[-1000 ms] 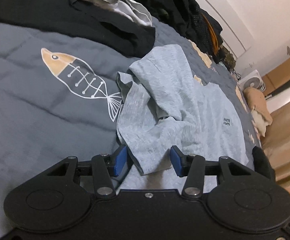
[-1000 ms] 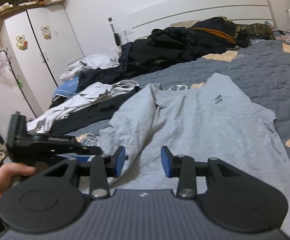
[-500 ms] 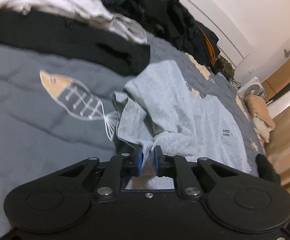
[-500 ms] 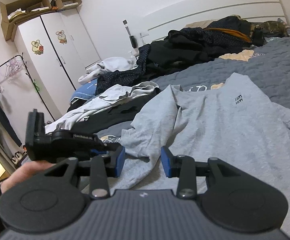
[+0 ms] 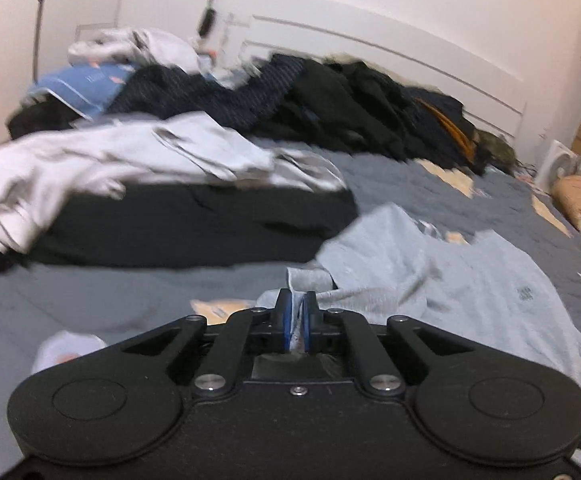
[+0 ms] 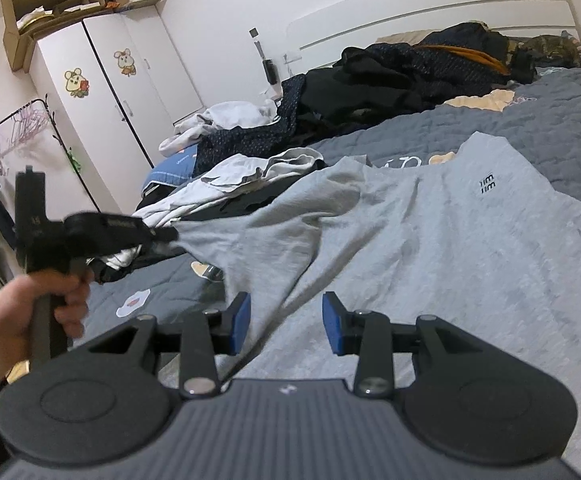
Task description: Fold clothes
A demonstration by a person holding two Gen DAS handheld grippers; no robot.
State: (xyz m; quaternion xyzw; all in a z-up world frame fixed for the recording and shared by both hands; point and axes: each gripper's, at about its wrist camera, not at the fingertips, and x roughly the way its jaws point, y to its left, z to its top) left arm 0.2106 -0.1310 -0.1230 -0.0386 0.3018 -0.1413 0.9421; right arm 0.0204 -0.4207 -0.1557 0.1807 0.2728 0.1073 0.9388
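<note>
A light grey T-shirt point(image 6: 430, 240) with a small dark chest logo lies spread on the grey bed cover point(image 6: 550, 128). My left gripper point(image 5: 298, 314) is shut on a bunched edge of that T-shirt point(image 5: 470, 276), with cloth pinched between its blue pads. In the right wrist view a hand point(image 6: 30, 312) holds the left gripper point(image 6: 166, 234) raised, and the shirt's side is pulled taut up off the bed. My right gripper point(image 6: 286, 320) stands open low over the shirt's near part. Cloth runs under the gap, and its pads do not press on it.
A white garment point(image 5: 150, 156) lies on a black one point(image 5: 190, 232) just left of the shirt. Dark clothes point(image 6: 410, 76) are heaped along the headboard. A white wardrobe point(image 6: 122, 92) and a clothes rack point(image 6: 22, 128) stand at the left, a fan point(image 5: 558, 164) at the far right.
The left gripper's jaws closed on the shirt's edge, then it rose and tilted up, lifting the cloth off the bed. The right gripper stayed open and hardly moved.
</note>
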